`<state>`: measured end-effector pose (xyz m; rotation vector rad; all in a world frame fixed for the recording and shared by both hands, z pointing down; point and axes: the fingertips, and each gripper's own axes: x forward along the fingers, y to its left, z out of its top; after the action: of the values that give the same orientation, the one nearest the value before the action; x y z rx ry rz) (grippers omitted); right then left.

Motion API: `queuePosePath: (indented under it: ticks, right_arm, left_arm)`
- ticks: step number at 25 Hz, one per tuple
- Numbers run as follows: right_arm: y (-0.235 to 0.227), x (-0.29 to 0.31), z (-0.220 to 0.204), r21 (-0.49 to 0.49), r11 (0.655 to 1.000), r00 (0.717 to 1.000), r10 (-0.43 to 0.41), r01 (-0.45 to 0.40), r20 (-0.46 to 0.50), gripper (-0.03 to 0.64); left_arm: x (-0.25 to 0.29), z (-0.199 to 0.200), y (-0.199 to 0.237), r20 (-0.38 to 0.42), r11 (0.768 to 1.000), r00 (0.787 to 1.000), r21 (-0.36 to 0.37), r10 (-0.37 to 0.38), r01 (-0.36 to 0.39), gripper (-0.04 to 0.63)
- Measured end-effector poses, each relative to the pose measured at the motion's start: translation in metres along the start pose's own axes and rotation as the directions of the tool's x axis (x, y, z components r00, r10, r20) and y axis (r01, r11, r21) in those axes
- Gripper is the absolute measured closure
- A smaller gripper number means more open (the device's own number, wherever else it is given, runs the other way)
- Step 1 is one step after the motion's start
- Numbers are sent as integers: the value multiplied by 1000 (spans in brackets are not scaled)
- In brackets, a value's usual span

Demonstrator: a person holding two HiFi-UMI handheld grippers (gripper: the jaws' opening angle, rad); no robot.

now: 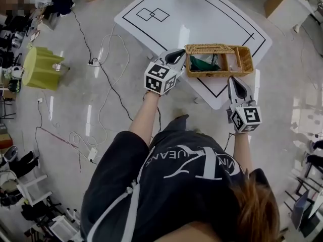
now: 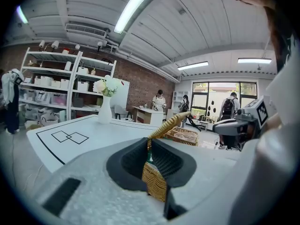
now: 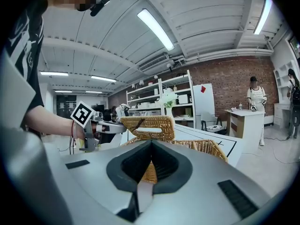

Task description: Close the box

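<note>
**Wicker box, lid up, both tongs on it**

Worktop (image 1: 166, 29): white, smooth, ruled with black lines. It looks slick, so a light thing may skate on it.

Box (image 1: 244, 59): sits at the near edge of the worktop, long side toward the person. It is oblong woven cane, honey-coloured, divided inside, with an open ribbed weave. I judge it light and fairly stiff, with some spring in the walls. The weave is rough enough that pads shouldn't slip, though a hard squeeze could crack strands.

Lid (image 3: 149, 127): same weave, a flat panel standing up from the far rim, with a pale slot and a dark loop in it. It is probably hinged at the far rim and loose there. Best taken at an end edge and swung down, not pressed from the middle.

Left tongs (image 2: 150, 159): almost together, clamped on thin wicker at the lid's left end. The rim climbs away from the pads.

Right tongs (image 3: 150, 167): drawn in close with wicker in the slit. This reads as a pinch on the box's near wall, likely to steady it.

Green thing (image 1: 204, 63): looks soft and lies in the left compartment. It seems to sit below the rim, so it is unlikely to foul the lid.
</note>
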<state>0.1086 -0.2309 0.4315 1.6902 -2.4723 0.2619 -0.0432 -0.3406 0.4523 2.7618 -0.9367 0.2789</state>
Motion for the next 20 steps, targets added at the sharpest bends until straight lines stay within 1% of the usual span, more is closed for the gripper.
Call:
queuePosePath:
  ticks: [3,8,12,15,17,20]
  right_arm:
    - [-5,-7,-12,16,1000,1000,4,-3,-19,620]
    - [-11,-13,-15,17,1000,1000,15,-15,-17,620]
    - [-15,-23,-16,18,1000,1000,17,-16,-19,620]
    - [-18,-28,-19,21,1000,1000,15,-14,-25,620]
    - [-20,-31,-21,23,1000,999,12,-12,-29,620]
    - [-24,-34,-23,27,1000,999,6,-5,-33,620]
  left_arm:
    - [-1,-9,-1,-14,999,1000,-18,26,-26,574]
    - [1,-15,-2,-6,995,998,-83,61,-61,581]
    - [-2,-20,-8,-20,992,997,-92,79,-81,589]
    - [-1,-22,-10,-16,988,996,-123,87,-88,591]
    - [1,-25,-14,-24,989,996,-122,80,-82,591]
    - [10,-29,-27,-55,995,997,-80,47,-51,592]
